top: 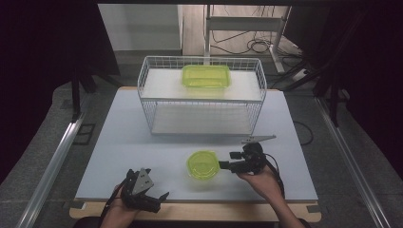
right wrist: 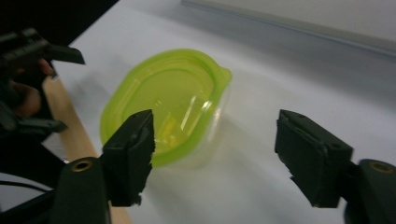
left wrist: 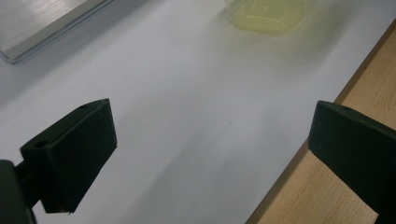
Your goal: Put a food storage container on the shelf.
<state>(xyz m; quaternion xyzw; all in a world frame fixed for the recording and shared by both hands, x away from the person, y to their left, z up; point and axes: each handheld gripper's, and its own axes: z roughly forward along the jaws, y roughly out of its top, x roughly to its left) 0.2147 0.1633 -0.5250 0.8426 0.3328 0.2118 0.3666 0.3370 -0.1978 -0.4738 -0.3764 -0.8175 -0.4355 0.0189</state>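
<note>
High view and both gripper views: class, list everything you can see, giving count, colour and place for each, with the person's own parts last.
Round container: one, clear with a yellow-green lid, near edge of the table, just left of the right tool.
Rectangular container: one, yellow-green, on the upper shelf of the wire rack.
Wire rack: one, white, two shelves, far middle of the table.
Table: one, white top with a wooden front edge.
Left tool: one, black, jaws open with nothing between them, near left edge.
Right tool: one, black, jaws open, beside the round container.
Hands: two, at the bottom edge.
</note>
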